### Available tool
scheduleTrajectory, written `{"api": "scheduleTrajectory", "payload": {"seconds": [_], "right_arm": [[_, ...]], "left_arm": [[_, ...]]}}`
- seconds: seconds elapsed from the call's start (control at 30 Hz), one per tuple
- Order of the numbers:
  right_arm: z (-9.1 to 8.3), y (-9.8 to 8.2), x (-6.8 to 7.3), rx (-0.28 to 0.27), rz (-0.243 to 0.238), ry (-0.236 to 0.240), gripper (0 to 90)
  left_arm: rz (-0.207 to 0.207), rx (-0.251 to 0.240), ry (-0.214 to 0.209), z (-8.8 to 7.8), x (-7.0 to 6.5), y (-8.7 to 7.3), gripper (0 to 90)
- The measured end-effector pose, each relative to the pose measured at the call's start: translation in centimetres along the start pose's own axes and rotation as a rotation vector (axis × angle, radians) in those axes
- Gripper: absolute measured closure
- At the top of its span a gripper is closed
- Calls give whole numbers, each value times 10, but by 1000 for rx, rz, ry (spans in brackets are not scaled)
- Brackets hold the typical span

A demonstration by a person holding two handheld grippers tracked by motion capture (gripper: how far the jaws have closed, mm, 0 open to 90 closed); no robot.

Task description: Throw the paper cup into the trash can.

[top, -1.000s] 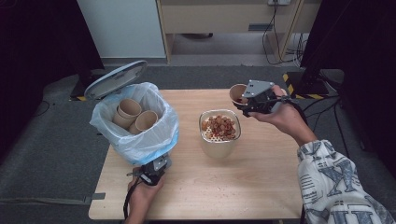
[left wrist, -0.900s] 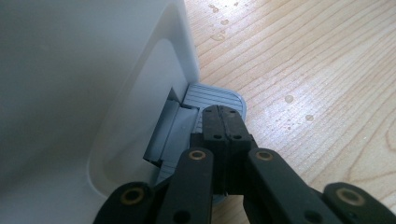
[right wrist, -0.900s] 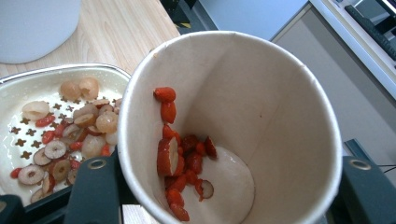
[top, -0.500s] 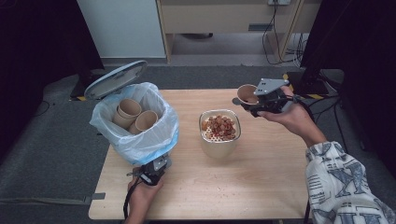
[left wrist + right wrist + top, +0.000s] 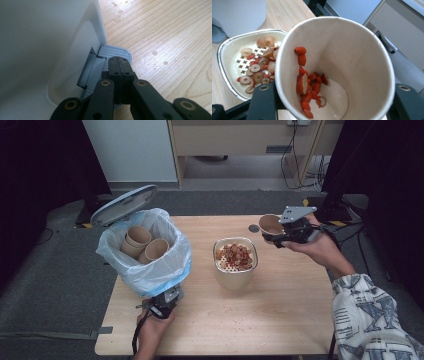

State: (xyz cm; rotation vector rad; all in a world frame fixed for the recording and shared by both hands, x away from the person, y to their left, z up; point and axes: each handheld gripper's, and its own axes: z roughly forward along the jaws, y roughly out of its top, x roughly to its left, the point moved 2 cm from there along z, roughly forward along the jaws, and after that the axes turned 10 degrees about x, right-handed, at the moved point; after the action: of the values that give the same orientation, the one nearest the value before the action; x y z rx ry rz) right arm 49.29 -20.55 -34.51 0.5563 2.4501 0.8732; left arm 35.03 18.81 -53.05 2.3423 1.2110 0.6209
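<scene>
Paper cup (image 5: 337,70): brown outside, white inside; red dried berries and a few pale slices stuck to wall and bottom; held tilted at 2 o'clock from the strainer bowl.
Right gripper (image 5: 280,238): jaws clamped on the paper cup's sides.
Strainer bowl (image 5: 235,261): table centre, perforated insert, heaped with red berries and sliced dried fruit.
Left gripper (image 5: 119,65): jaws closed tight together, tips on the grey pedal (image 5: 113,52) of the pedal bin (image 5: 145,252).
Pedal bin: at 9 o'clock from the bowl, lid up, bag-lined, brown cups inside.

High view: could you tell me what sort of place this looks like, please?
Probably a lab or studio, not a kitchen: a wooden table on grey carpet, dark curtains at both sides, cables trailing by a cabinet.
</scene>
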Motion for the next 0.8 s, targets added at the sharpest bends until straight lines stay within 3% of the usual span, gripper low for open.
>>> {"api": "scheduleTrajectory", "payload": {"seconds": [0.43,0.8], "right_arm": [[2,-12,-2,-10,52,112,370],[0,-14,-1,-45,128,203,367]], "left_arm": [[-1,0,0,0,0,0,894],[-1,0,-1,0,0,0,894]]}}
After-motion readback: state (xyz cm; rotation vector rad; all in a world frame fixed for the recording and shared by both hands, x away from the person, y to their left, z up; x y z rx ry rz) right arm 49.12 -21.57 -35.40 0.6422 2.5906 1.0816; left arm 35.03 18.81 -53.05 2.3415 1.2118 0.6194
